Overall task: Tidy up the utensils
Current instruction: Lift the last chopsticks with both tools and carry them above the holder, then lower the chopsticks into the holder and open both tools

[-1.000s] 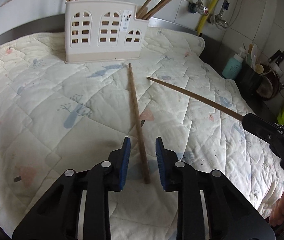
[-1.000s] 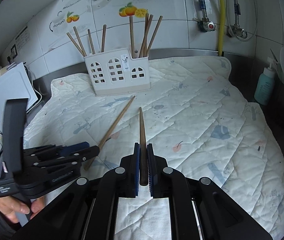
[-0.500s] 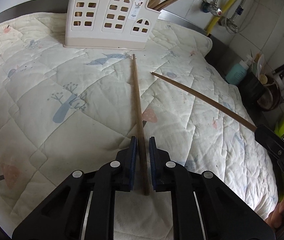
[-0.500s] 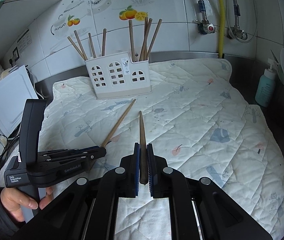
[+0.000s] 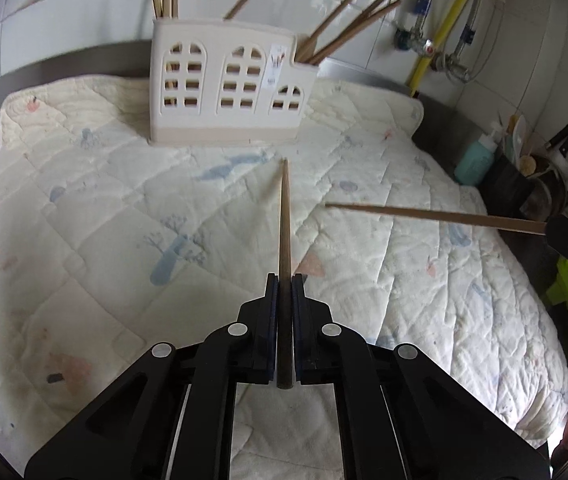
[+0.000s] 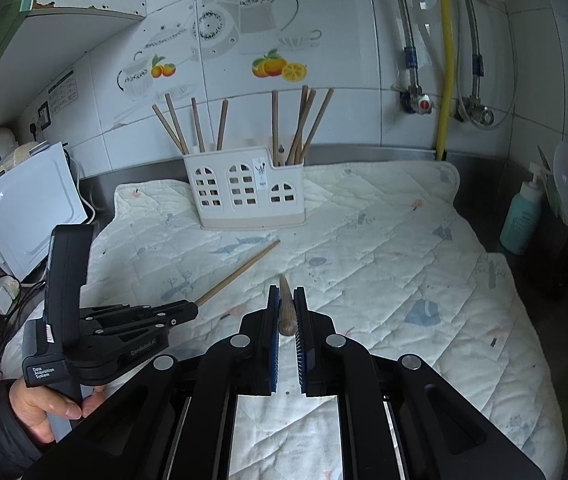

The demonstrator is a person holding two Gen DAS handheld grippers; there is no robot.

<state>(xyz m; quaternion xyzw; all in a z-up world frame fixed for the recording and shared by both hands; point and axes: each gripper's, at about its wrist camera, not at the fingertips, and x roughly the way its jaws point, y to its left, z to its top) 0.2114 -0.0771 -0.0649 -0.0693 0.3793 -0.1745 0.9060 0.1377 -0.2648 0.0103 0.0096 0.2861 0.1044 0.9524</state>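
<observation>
Left wrist view shows left gripper [image 5: 284, 280] jaws clamped on a chopstick [image 5: 284, 216] aimed at the white holder [image 5: 227, 84]; right view shows it lifted off the quilt [image 6: 404, 248]. Right gripper [image 6: 286, 292] jaws pinch another chopstick [image 6: 286, 308] (foreshortened, tip hard to read). Quilt covers the desk, tiled kitchen wall [image 6: 324, 20] behind.

- Quilted mat [image 5: 123, 208] in front of the utensil holder [image 5: 223, 84]: open on both sides.
- Holder's compartments: crowded with standing chopsticks [image 6: 304, 124].
- Right of holder, off the mat: soap bottle [image 6: 522, 216] and dark container [image 6: 564, 248] block passage.
</observation>
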